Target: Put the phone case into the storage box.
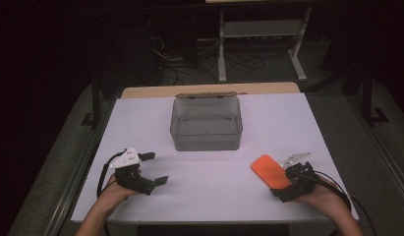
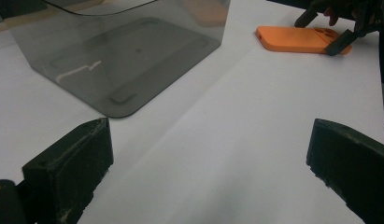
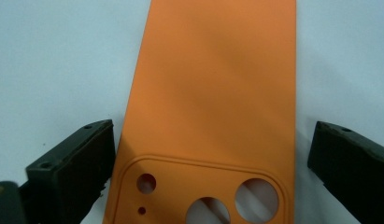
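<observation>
Right gripper (image 1: pixel 288 183) straddles orange phone case (image 1: pixel 270 170); left gripper (image 1: pixel 153 169) waits.
Case lies flat on the tabletop (image 1: pixel 209 172), camera end between parted jaws, ready for pinching; left jaws apart, empty, facing the grey bin (image 1: pixel 206 124).

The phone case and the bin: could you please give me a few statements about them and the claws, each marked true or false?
1. The phone case is orange. True.
2. The case lies inside the bin. False: it lies on the table, apart from the bin.
3. The right claw has the case's camera end between its jaws. True.
4. The left claw holds the bin. False: its jaws are open with nothing between them.
5. The bin is upside down. False: it stands open side up.
</observation>
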Demonstrator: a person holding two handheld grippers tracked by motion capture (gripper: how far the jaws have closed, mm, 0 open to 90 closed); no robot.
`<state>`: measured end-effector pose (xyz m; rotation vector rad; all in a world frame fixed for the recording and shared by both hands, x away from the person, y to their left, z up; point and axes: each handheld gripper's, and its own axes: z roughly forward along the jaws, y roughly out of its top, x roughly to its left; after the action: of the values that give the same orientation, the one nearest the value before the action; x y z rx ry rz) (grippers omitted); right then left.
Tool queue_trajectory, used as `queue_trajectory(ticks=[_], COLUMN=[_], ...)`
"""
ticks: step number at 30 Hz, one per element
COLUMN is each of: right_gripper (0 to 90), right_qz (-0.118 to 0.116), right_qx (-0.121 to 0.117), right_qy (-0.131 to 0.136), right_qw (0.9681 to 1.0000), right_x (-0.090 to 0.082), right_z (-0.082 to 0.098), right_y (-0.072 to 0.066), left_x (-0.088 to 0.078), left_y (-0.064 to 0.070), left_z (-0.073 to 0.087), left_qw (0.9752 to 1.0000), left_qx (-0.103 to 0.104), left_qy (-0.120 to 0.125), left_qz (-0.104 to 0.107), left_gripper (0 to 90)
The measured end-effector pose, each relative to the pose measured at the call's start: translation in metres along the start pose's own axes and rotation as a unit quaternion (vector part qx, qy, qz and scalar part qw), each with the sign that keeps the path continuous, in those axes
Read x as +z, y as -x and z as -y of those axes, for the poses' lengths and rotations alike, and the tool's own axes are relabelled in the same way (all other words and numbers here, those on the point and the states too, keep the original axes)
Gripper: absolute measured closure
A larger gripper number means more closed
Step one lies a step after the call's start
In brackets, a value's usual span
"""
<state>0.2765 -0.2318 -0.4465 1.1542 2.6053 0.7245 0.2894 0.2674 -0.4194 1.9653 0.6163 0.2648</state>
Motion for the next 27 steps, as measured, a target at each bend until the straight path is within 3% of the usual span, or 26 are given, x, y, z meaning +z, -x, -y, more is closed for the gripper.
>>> queue_trajectory(ticks=[11, 27], right_gripper=[12.0, 14.8], right_qz=[0.0, -0.002], right_qx=[-0.009, -0.001], right_qy=[-0.007, -0.026], right_qw=[0.9999, 0.9997], right_x=[-0.0028, -0.0029], right_z=[-0.0027, -0.0079], right_y=[-0.0024, -0.0018], left_x=[0.0001, -0.0001], left_y=[-0.0013, -0.0019], left_z=[0.0008, 0.0], left_qw=[1.0, 1.0], left_qx=[-0.003, -0.004], left_qy=[0.0, -0.002], left_qz=[0.001, 0.005], left_gripper=[0.3, 0.3])
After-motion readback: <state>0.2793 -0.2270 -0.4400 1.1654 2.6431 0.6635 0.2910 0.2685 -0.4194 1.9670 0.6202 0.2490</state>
